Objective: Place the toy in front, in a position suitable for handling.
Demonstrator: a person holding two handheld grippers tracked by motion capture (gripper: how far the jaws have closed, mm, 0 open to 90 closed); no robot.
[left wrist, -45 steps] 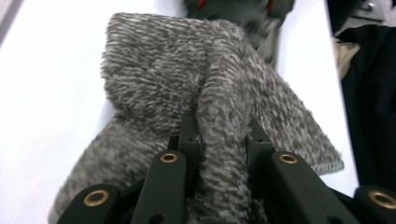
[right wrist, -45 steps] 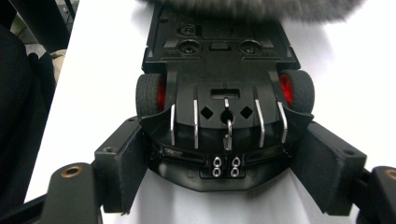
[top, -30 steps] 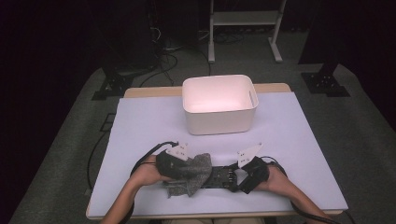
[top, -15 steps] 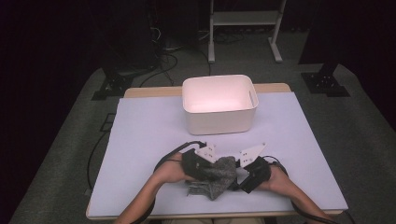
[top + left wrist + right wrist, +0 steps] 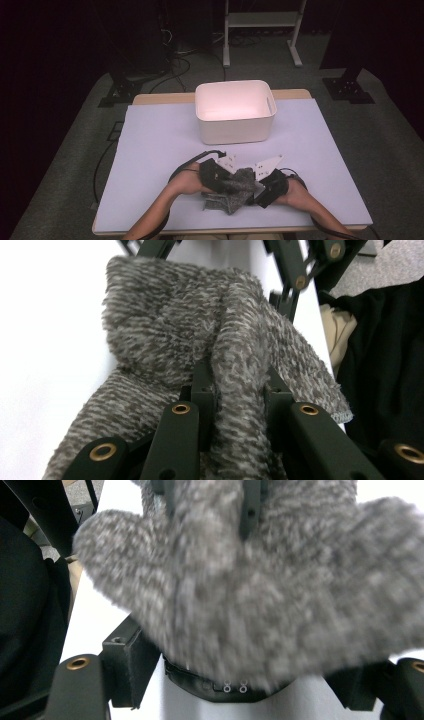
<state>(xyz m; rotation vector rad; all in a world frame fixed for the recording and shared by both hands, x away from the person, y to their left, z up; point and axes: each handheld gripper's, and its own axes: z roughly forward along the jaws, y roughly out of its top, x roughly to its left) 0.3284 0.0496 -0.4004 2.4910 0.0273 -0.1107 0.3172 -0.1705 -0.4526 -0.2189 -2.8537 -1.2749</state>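
A grey knitted cloth [image 5: 235, 192] lies bunched near the table's front edge, between my two grippers. My left gripper [image 5: 226, 184] comes in from the left and is shut on a raised fold of it. In the left gripper view the cloth [image 5: 165, 325] is pinched between the pads of my left gripper [image 5: 237, 385]. My right gripper [image 5: 254, 192] faces it from the right. In the right gripper view the jaws of my right gripper [image 5: 240, 680] stand wide apart and open. The cloth [image 5: 250, 590] hangs above and between them, and neither pad presses on it.
A white plastic bin [image 5: 235, 131] stands at the back middle of the lilac table mat [image 5: 155, 145], with nothing visible in it. A white metal frame [image 5: 260, 20] and cables are on the floor beyond the table. The person's dark clothing is close behind the front edge.
My left gripper has moved right with the cloth toward the right gripper, so the cloth, earlier stretched out, is now bunched between them. The right hand has stayed put.
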